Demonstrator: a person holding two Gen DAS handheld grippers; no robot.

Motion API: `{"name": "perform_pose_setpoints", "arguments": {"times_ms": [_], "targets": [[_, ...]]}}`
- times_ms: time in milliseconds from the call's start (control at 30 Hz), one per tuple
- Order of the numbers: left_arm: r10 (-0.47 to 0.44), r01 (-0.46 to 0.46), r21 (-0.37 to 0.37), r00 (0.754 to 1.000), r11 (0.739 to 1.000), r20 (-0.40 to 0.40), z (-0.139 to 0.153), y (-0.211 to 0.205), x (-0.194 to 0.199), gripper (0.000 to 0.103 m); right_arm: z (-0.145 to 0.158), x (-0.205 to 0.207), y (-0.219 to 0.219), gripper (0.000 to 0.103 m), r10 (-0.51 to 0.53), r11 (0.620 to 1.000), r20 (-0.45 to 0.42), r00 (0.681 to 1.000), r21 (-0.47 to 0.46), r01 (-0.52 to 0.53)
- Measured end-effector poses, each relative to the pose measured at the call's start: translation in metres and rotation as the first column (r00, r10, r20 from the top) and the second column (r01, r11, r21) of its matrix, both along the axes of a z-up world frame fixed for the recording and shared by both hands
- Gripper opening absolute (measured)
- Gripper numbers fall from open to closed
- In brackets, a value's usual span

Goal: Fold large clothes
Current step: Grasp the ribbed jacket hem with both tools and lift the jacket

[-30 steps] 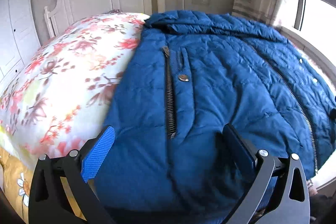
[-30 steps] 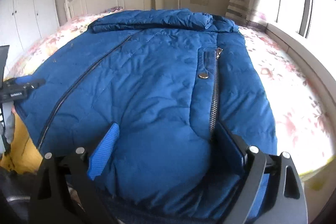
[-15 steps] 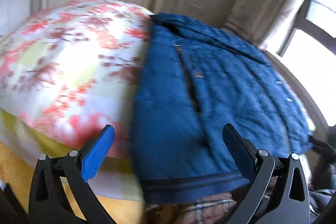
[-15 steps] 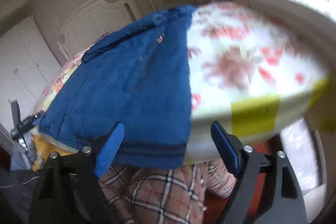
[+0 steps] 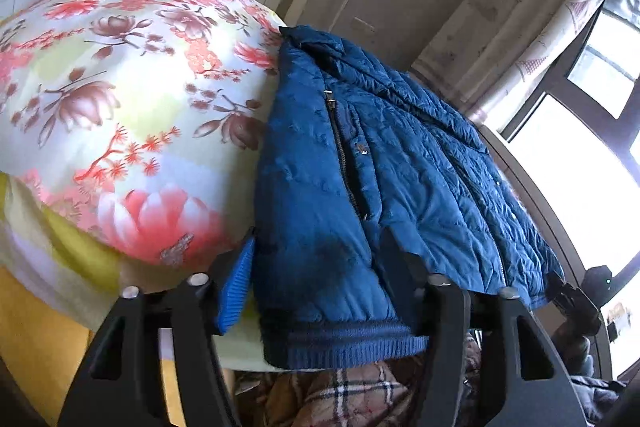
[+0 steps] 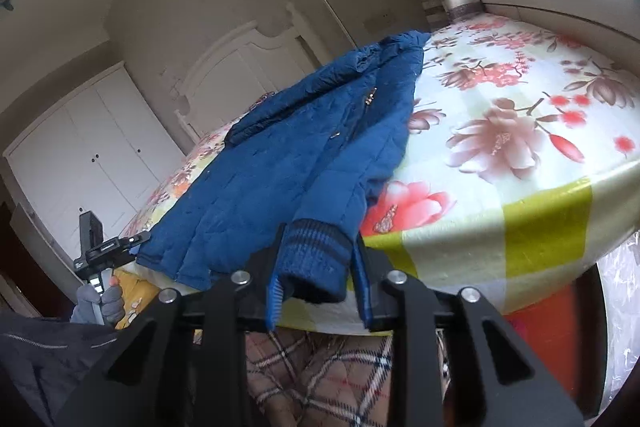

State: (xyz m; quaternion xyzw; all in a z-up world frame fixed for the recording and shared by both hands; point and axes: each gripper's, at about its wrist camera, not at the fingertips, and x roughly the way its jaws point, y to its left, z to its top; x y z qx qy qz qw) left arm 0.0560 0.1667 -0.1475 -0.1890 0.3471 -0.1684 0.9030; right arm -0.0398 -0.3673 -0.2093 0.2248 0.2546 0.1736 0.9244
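Both grippers dropped to the blue puffer jacket (image 5: 384, 163) hem at six o'clock, right gripper (image 6: 320, 279) jaws closing onto ribbing, left gripper (image 5: 320, 283) jaws half-closed around padding, possibly slipping.

Quilted blue jacket (image 5: 400, 163), ribbed-knit hem (image 6: 316, 247)

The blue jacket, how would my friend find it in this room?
Find the big bed with the flowery sheet. The jacket lies flat across it, its striped knit hem at the near edge. It is the only plain blue, puffy, quilted thing there, with zips.
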Motion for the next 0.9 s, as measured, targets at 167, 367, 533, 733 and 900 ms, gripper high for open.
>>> {"name": "perform_pose_setpoints", "arguments": {"times_ms": [167,367,533,733,900], "targets": [[-0.072,0.072,0.017,0.997,0.997,0.009,0.005,-0.019,0.008,0.062,-0.002,0.019,0.006,0.036,0.013,0.999,0.014,1.000,0.046,-0.014],[-0.077,0.080,0.052,0.995,0.995,-0.067,0.007,-0.022,0.023,0.061,0.000,0.022,0.010,0.036,0.048,0.997,0.013,0.999,0.054,-0.048],[-0.140,0.141,-0.001,0.985,0.990,-0.097,0.005,-0.013,0.000,0.061,0.001,0.014,0.008,0.036,0.084,0.996,0.002,0.996,0.023,-0.084],[-0.131,0.122,-0.105,0.989,0.987,-0.075,0.000,-0.010,0.023,0.061,-0.003,0.028,0.006,0.036,0.068,0.995,-0.013,0.998,0.080,-0.066],[-0.167,0.156,-0.132,0.983,0.979,-0.076,0.000,-0.022,0.047,0.061,-0.001,0.046,0.013,0.035,0.055,0.996,-0.031,0.998,0.072,-0.053]]}}
